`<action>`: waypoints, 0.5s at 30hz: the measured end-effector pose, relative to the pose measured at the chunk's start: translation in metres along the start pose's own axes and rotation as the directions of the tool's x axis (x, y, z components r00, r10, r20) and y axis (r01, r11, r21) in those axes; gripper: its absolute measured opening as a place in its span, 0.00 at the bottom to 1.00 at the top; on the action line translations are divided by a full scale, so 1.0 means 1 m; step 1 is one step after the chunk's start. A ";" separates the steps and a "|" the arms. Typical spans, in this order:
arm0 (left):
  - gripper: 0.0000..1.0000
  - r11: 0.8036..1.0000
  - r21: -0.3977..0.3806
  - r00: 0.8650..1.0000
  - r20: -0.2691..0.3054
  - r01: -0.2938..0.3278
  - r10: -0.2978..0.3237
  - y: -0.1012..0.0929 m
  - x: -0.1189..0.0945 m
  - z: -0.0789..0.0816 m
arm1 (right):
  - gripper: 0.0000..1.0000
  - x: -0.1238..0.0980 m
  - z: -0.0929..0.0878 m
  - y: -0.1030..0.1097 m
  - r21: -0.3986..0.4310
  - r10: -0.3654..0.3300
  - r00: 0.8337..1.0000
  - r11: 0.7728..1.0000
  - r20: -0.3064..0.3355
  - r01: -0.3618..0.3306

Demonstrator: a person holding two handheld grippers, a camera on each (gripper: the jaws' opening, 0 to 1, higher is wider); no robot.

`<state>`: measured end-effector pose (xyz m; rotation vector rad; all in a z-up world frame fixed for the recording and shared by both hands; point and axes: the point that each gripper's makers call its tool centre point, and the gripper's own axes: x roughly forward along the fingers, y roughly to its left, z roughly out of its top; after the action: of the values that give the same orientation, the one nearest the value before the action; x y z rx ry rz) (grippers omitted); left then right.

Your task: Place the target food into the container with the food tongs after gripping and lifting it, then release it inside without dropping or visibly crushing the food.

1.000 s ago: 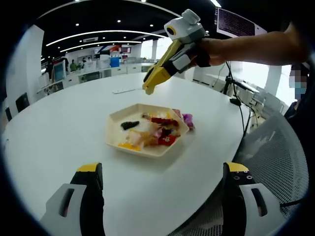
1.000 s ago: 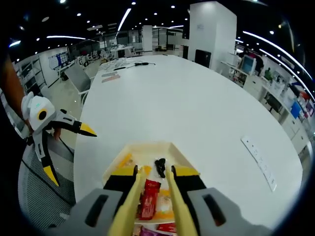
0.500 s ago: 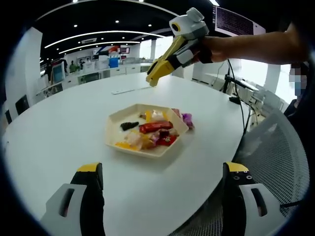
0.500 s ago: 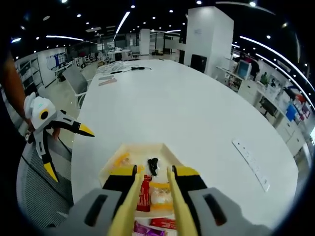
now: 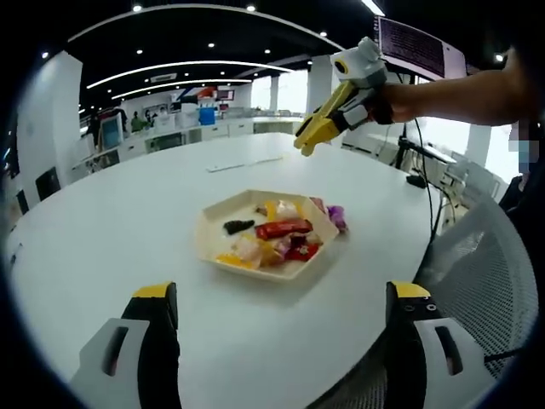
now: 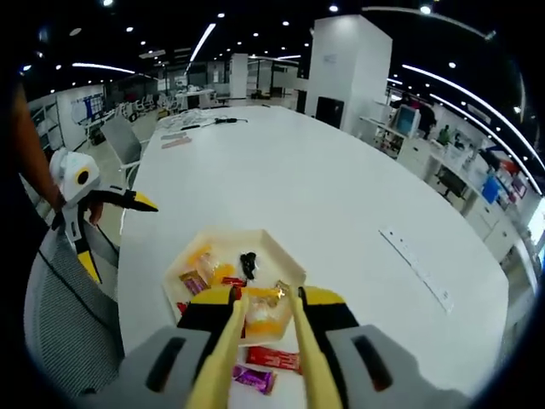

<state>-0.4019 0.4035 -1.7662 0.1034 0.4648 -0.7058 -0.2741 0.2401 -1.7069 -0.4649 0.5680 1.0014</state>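
Observation:
A cream hexagonal tray (image 5: 209, 247) (image 6: 255, 234) sits on the round white table (image 5: 102, 230), holding several wrapped snacks. Among them are a red bar (image 5: 283, 228) and a black piece (image 5: 238, 226) (image 6: 249, 262). A purple wrapper (image 5: 338, 213) lies at the tray's far right corner. My right gripper (image 5: 303, 148) (image 6: 261, 295) hangs high above the tray, its yellow jaws a narrow gap apart with nothing between them; a yellow packet (image 6: 260, 317) shows below through the gap. My left gripper (image 5: 283, 294) (image 6: 119, 239) stays back at the table's edge, wide open and holding nothing.
A white power strip (image 5: 243, 162) (image 6: 417, 268) lies on the table beyond the tray. A grey mesh chair (image 5: 485, 281) (image 6: 60, 332) stands by the table edge near the left gripper. Cables and desks sit further off in the office.
The red bar left the right gripper's jaws and now lies in the tray. The right gripper has risen and drawn away from the tray. The left gripper has held its place.

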 end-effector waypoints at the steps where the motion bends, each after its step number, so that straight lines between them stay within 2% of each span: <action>1: 1.00 1.000 -0.011 1.000 0.018 0.007 -0.007 -0.001 0.000 0.003 | 0.28 -0.003 -0.004 0.000 -0.001 -0.004 1.000 1.000 -0.002 0.004; 3: 1.00 1.000 0.005 1.000 0.026 0.017 -0.017 -0.003 0.001 0.004 | 0.28 -0.008 -0.013 0.000 -0.001 -0.010 1.000 1.000 0.001 0.010; 5: 1.00 0.999 0.024 1.000 -0.010 0.021 -0.021 -0.005 0.002 -0.004 | 0.28 -0.012 -0.022 0.000 -0.005 -0.016 1.000 1.000 -0.003 0.016; 9: 1.00 1.000 0.011 1.000 -0.020 0.022 -0.022 -0.004 0.002 -0.006 | 0.28 -0.019 -0.038 0.003 -0.036 -0.014 1.000 0.999 -0.013 0.014; 15: 1.00 0.999 0.006 0.998 -0.020 0.052 -0.052 -0.010 0.003 -0.005 | 0.28 -0.023 -0.063 0.005 -0.021 -0.001 1.000 1.000 -0.030 0.001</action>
<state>-0.4083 0.3948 -1.7717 0.1052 0.4858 -0.7577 -0.3022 0.1895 -1.7409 -0.4992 0.5845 1.0016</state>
